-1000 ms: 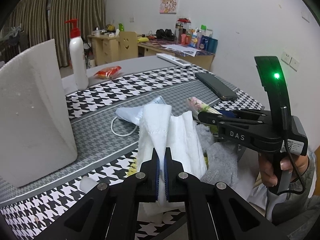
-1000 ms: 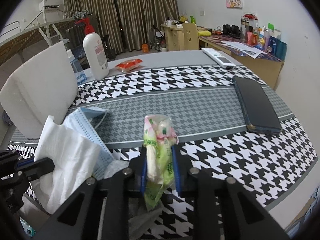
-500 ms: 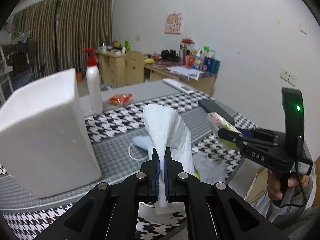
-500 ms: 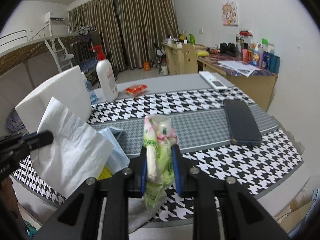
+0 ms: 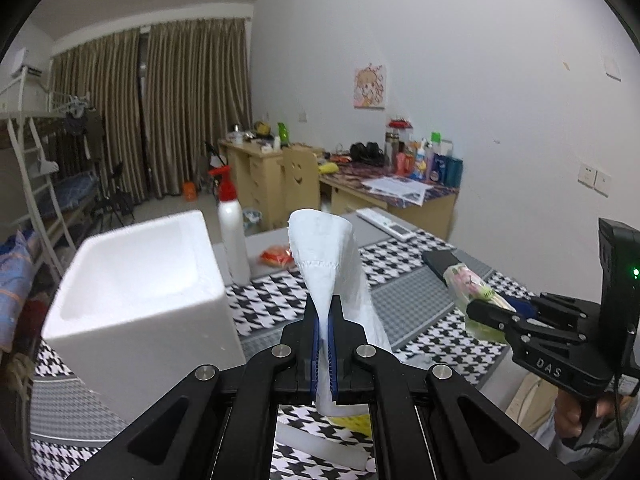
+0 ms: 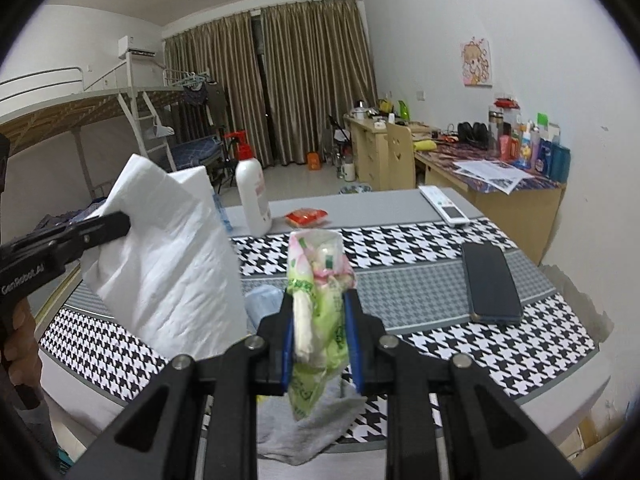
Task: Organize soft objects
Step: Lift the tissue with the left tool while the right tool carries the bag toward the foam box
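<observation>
My left gripper (image 5: 324, 316) is shut on a white paper towel (image 5: 332, 264) that stands up between its blue pads, held above the table. From the right wrist view the same towel (image 6: 168, 256) hangs at the left, pinched by the left gripper (image 6: 120, 222). My right gripper (image 6: 318, 304) is shut on a green and pink tissue pack (image 6: 316, 276), also lifted off the table; the left wrist view shows that pack (image 5: 470, 288) at the right in the right gripper (image 5: 480, 306). A white foam box (image 5: 136, 300) with an open top stands at the left.
On the houndstooth tablecloth (image 6: 420, 240) lie a dark phone (image 6: 490, 282), a white pump bottle (image 6: 252, 196), a red snack packet (image 6: 306, 216), a remote (image 6: 444, 205), a blue face mask (image 6: 262, 300) and a grey cloth (image 6: 316, 432). A cluttered desk (image 6: 480, 160) stands behind.
Both grippers have risen with their loads, the towel and the tissue pack now well above the table. The view tilted up, so the foam box's open top shows.
</observation>
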Tool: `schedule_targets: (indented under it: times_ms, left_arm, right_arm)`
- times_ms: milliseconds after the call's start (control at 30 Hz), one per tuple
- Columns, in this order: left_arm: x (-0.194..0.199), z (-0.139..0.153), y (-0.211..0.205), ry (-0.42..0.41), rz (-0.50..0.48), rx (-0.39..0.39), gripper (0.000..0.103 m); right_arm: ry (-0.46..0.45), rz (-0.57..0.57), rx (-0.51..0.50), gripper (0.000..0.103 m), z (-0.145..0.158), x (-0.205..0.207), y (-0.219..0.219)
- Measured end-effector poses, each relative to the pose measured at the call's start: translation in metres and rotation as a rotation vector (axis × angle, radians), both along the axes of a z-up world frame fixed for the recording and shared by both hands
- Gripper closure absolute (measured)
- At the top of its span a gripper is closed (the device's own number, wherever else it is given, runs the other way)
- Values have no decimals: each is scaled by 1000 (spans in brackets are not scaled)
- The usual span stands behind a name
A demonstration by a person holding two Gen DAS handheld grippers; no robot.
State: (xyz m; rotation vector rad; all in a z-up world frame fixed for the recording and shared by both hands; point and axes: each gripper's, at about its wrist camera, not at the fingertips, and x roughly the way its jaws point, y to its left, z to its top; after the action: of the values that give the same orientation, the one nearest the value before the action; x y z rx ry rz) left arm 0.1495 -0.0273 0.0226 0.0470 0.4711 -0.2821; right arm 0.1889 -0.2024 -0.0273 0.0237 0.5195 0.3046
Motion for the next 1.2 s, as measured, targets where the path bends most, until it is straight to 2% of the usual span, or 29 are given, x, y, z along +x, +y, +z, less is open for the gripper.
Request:
schedule_targets:
  times_ms: [233,567,1200]
  left_arm:
    - [0,13,4,-54,52,5,99]
    - [7,26,19,-89,96,-4,99]
    - [14,72,35,-192,161,-13,99]
  right_arm:
    - [-43,38,-1,77,12,-4,11]
    - [-78,69,-3,77,26,-2,26]
    - [-171,117,13,77,67,8,51]
